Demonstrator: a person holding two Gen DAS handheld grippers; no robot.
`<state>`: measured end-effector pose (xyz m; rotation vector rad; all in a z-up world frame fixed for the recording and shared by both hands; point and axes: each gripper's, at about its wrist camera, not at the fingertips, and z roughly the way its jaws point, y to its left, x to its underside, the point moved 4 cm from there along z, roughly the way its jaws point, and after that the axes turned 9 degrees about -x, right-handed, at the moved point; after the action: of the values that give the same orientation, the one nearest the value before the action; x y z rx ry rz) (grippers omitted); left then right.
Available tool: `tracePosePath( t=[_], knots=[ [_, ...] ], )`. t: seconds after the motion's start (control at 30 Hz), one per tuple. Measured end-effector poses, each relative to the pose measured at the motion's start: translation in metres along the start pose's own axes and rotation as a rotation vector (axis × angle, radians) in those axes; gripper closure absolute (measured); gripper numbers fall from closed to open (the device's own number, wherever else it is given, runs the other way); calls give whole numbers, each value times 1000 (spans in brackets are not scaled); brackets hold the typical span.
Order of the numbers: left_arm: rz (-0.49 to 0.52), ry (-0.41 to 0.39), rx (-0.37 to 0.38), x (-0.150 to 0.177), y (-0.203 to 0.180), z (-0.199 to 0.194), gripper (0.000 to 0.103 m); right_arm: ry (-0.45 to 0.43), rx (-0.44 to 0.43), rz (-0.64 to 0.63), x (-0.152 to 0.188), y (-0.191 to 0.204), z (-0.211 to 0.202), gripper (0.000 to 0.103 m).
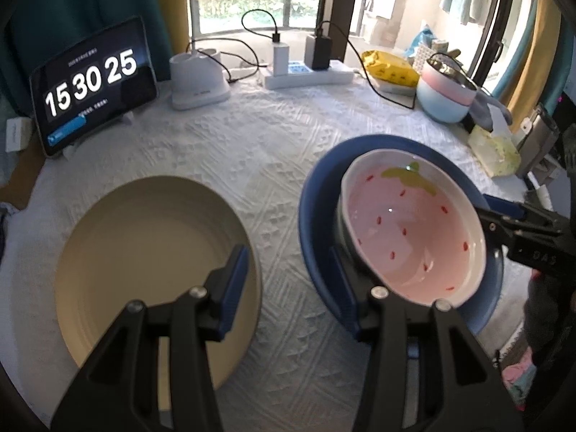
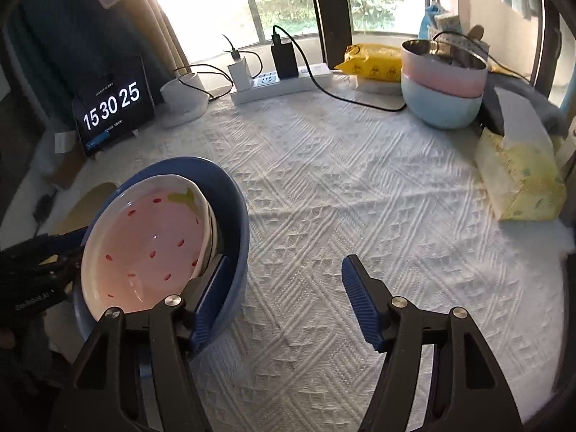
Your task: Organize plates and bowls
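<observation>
A pink strawberry-patterned bowl (image 1: 406, 237) (image 2: 151, 248) lies tilted inside a larger blue bowl (image 1: 316, 194) (image 2: 234, 201) on the white tablecloth. A beige plate (image 1: 144, 252) lies flat to the left of the blue bowl. My left gripper (image 1: 289, 288) is open: one finger hovers over the beige plate, the other stands at the blue bowl's near rim, and only cloth lies between them. My right gripper (image 2: 286, 298) is open too, its left finger just inside the blue bowl's wall and its right finger over bare cloth. Neither gripper presses on anything.
A tablet clock (image 1: 93, 82) stands at the back left. Beside it are a white base (image 1: 198, 79) and a power strip (image 1: 309, 75) with chargers and cables. Stacked pink and blue bowls (image 2: 442, 82), a yellow packet (image 2: 374, 61) and a tissue pack (image 2: 522, 180) line the right side.
</observation>
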<state>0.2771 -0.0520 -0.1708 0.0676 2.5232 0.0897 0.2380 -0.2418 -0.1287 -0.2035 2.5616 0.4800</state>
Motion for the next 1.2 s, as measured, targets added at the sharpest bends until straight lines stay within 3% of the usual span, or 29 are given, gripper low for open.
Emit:
tracePosePath(
  t=[0.2, 0.33, 0.63, 0.73, 1.2],
  knots=[
    [-37, -57, -39, 2, -1, -1, 58, -22, -24, 60, 0, -4, 0, 37],
    [-27, -95, -36, 4, -4, -4, 68, -58, -32, 82, 4, -2, -3, 41],
    [-60, -130, 15, 6, -9, -7, 89, -99, -71, 85, 7, 12, -8, 79],
    [-52, -136, 17, 5, -9, -7, 89, -104, -67, 83, 7, 17, -8, 87],
    [-63, -131, 18, 4, -8, -6, 89, -132, -77, 104, 5, 19, -7, 91]
  ],
)
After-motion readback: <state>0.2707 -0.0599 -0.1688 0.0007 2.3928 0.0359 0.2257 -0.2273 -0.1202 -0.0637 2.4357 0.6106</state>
